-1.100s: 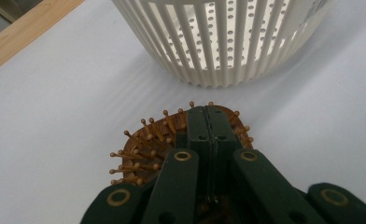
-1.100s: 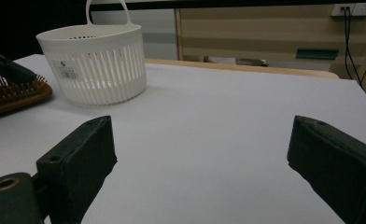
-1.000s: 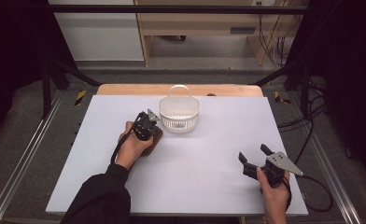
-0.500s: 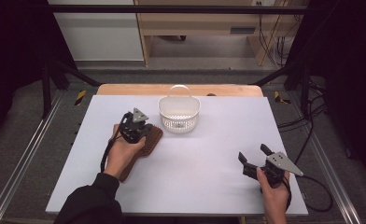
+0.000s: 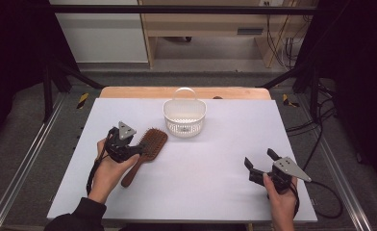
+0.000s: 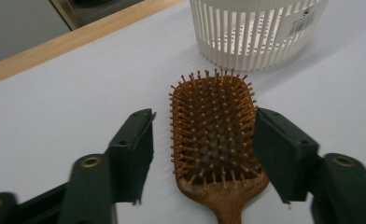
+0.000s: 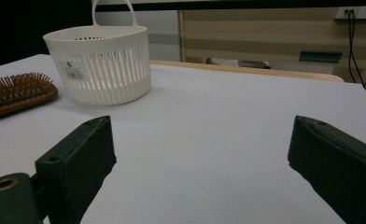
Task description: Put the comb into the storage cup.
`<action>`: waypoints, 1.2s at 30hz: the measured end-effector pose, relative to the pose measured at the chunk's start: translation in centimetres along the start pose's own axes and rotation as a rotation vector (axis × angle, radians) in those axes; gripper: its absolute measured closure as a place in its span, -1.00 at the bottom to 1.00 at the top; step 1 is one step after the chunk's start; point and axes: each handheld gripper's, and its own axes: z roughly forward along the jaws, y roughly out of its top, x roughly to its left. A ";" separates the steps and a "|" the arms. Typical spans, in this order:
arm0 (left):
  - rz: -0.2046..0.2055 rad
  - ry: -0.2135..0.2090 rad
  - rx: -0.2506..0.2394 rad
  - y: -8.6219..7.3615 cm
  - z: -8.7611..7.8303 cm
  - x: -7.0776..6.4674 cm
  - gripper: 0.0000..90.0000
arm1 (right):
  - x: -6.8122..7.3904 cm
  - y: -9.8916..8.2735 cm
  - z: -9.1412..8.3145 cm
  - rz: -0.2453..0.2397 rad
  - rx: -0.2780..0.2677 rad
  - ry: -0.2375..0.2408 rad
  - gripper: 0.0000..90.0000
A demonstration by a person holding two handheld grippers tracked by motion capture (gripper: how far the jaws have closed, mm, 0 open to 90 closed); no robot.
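Wooden hairbrush [image 6: 214, 140] between spread left gripper [image 6: 204, 149], right gripper [image 7: 200, 163] released over bare table [image 5: 215, 163].

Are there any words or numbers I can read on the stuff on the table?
No text can be read here.
The white basket has a small sticker on its side: print and barcode too small and blurred to read.
The hairbrush shows no writing.

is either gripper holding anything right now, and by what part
Nothing is held. The left gripper is open, its fingers either side of the brush head, which lies on the table. The right gripper is open over bare table.
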 end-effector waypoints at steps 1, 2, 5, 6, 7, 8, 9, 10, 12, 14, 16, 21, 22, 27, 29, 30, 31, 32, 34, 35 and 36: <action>-0.008 0.007 0.001 -0.2 0.1 0.0 -0.24 | 0.0 0.0 0.0 0.001 -0.001 0.000 -0.83; -0.010 0.015 0.011 -0.4 0.2 -0.1 -0.33 | 0.0 0.0 0.0 0.002 -0.002 0.001 -0.83; -0.018 0.014 0.047 -0.8 0.5 -0.3 -0.59 | 0.0 0.0 0.0 0.002 -0.001 0.002 -0.83; -0.023 0.008 0.059 -1.0 0.6 -0.3 -0.68 | 0.0 0.0 0.0 0.003 -0.001 0.002 -0.83; -0.029 0.000 0.070 -1.1 0.5 -0.4 -0.75 | 0.0 0.0 0.0 0.002 -0.001 0.003 -0.83; -0.035 -0.003 0.073 -1.3 0.5 -0.4 -0.76 | 0.0 0.0 0.0 0.002 0.000 0.003 -0.83; -0.039 -0.008 0.079 -1.4 0.4 -0.4 -0.77 | 0.0 0.0 0.0 0.001 -0.001 0.003 -0.83; -0.042 -0.015 0.087 -1.5 0.4 -0.4 -0.79 | 0.0 0.0 0.0 0.000 -0.001 0.003 -0.83; -0.037 -0.038 0.112 -1.7 0.4 -0.4 -0.82 | 0.0 0.0 0.0 0.002 0.000 0.004 -0.83; -0.028 -0.051 0.137 -2.0 0.5 -0.5 -0.87 | 0.0 0.0 0.0 -0.001 0.000 0.003 -0.83; -0.019 -0.059 0.159 -2.2 0.6 -0.6 -0.86 | 0.0 0.0 0.1 -0.003 0.000 0.003 -0.83; -0.018 -0.087 0.200 -2.9 0.9 -0.8 -0.87 | 0.0 0.1 0.1 -0.008 0.001 0.008 -0.84; -0.015 -0.087 0.209 -3.0 1.0 -0.8 -0.87 | 0.0 0.1 0.1 -0.010 0.003 0.008 -0.84; -0.022 -0.114 0.238 -3.3 1.2 -1.0 -0.88 | 0.2 0.1 0.1 -0.033 0.005 0.013 -0.85; -0.020 -0.117 0.260 -3.4 1.4 -1.1 -0.87 | 0.3 0.1 0.1 -0.042 0.004 0.016 -0.85; -0.019 -0.117 0.265 -3.5 1.5 -1.2 -0.87 | 0.3 0.1 0.1 -0.044 0.004 0.017 -0.85; -0.018 -0.120 0.274 -3.5 1.5 -1.2 -0.87 | 0.3 0.1 0.1 -0.043 0.004 0.019 -0.85; -0.020 -0.125 0.280 -3.5 1.6 -1.3 -0.87 | 0.3 0.1 0.1 -0.044 0.005 0.018 -0.85; -0.017 -0.125 0.287 -3.6 1.6 -1.3 -0.87 | 0.3 0.1 0.2 -0.045 0.008 0.016 -0.85; -0.017 -0.126 0.291 -3.6 1.6 -1.3 -0.87 | 0.3 0.1 0.2 -0.045 0.009 0.016 -0.85; -0.015 -0.129 0.293 -3.6 1.7 -1.3 -0.87 | 0.3 0.1 0.2 -0.046 0.009 0.017 -0.85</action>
